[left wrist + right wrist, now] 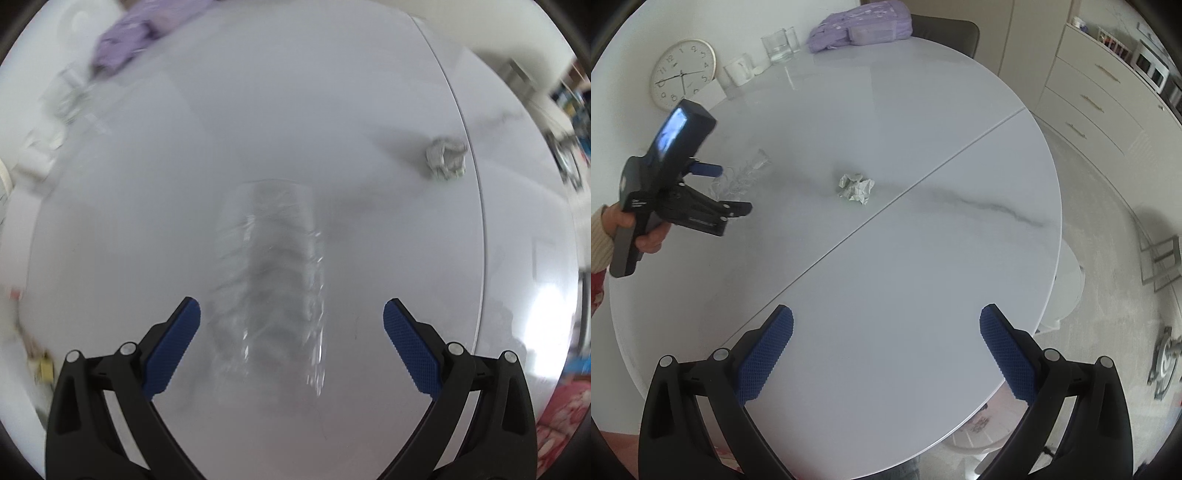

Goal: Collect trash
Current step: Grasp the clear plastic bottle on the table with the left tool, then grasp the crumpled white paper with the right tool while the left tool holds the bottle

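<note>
A crushed clear plastic bottle (pixel 273 266) lies on the white round table (pixel 332 110), straight ahead of my left gripper (pixel 291 314), which is open and empty just short of it. The view is motion-blurred. A crumpled paper ball (pixel 445 158) lies to the right of the bottle. In the right wrist view the paper ball (pixel 856 189) lies mid-table and the bottle (pixel 740 175) is at the left, with the left gripper (pixel 733 192) over it. My right gripper (pixel 886 325) is open and empty above the near half of the table (pixel 923 258).
A purple bag (pixel 860 24), glass containers (pixel 779 46), a white mug (pixel 738 70) and a wall clock (pixel 681 74) sit at the table's far edge. A seam (pixel 886 206) crosses the tabletop. Drawers (pixel 1100 99) stand at the right.
</note>
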Demonstrator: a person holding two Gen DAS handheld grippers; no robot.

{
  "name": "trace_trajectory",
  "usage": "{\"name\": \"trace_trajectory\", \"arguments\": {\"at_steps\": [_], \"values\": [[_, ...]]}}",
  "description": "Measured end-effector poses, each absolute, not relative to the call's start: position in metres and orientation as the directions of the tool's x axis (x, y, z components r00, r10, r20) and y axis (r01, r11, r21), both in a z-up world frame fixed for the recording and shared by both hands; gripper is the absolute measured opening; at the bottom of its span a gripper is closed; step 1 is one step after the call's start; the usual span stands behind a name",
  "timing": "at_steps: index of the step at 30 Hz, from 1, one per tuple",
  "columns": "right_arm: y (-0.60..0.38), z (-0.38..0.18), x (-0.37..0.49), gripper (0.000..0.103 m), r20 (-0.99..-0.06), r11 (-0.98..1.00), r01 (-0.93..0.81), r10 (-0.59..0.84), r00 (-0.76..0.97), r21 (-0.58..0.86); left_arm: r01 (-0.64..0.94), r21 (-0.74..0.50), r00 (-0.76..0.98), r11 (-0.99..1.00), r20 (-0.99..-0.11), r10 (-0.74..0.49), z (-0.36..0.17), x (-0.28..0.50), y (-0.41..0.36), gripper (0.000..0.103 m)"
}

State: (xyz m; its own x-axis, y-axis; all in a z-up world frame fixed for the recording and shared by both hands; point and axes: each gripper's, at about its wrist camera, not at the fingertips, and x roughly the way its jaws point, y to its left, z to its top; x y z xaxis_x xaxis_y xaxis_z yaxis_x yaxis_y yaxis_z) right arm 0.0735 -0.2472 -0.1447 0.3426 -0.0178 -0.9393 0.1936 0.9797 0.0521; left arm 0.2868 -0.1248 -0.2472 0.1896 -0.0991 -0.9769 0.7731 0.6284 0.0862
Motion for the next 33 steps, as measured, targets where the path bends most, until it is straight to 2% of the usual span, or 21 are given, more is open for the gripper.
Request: {"name": "trace_trajectory", "arguments": {"at_steps": [3, 5, 6, 7, 15, 21, 24, 27, 33], "values": [[-0.244, -0.145, 0.07, 0.1, -0.944, 0.974, 0.221, -0.034, 0.328, 0.042, 0.784, 0.059, 0.154, 0.618, -0.983, -0.102, -0.257, 0.292, -0.128, 0.094], [-0.243, -0.145, 0.068, 0.1, -0.946, 0.971, 0.238, -0.04, 0.321, 0.039, 0.777, -0.017, 0.093, 0.629, -0.986, -0.142, -0.26, 0.296, -0.126, 0.079], [-0.242, -0.145, 0.068, 0.1, -0.947, 0.969, 0.242, -0.04, 0.318, 0.04, 0.775, -0.037, 0.074, 0.631, -0.986, -0.148, -0.261, 0.297, -0.126, 0.074], [-0.242, -0.146, 0.068, 0.1, -0.949, 0.968, 0.248, -0.042, 0.313, 0.039, 0.774, -0.057, 0.052, 0.631, -0.987, -0.153, -0.263, 0.298, -0.125, 0.064], [-0.235, -0.147, 0.069, 0.1, -0.954, 0.968, 0.252, -0.064, 0.291, 0.012, 0.791, -0.06, 0.067, 0.609, -0.981, -0.185, -0.26, 0.296, -0.123, 0.062], [-0.231, -0.15, 0.07, 0.1, -0.957, 0.971, 0.237, -0.031, 0.288, 0.04, 0.742, -0.032, 0.154, 0.67, -0.964, -0.217, -0.242, 0.264, -0.103, 0.062], [-0.229, -0.154, 0.077, 0.1, -0.958, 0.975, 0.209, 0.009, 0.286, 0.071, 0.651, -0.025, 0.225, 0.758, -0.948, -0.224, -0.228, 0.248, -0.085, 0.062], [-0.228, -0.159, 0.09, 0.1, -0.96, 0.983, 0.163, 0.042, 0.278, 0.09, 0.508, -0.069, 0.267, 0.859, -0.935, -0.234, -0.212, 0.22, -0.061, 0.062], [-0.228, -0.167, 0.132, 0.1, -0.961, 0.995, 0.003, 0.092, 0.262, 0.096, 0.262, -0.17, 0.248, 0.95, -0.939, -0.237, -0.198, 0.166, -0.022, 0.062]]}}
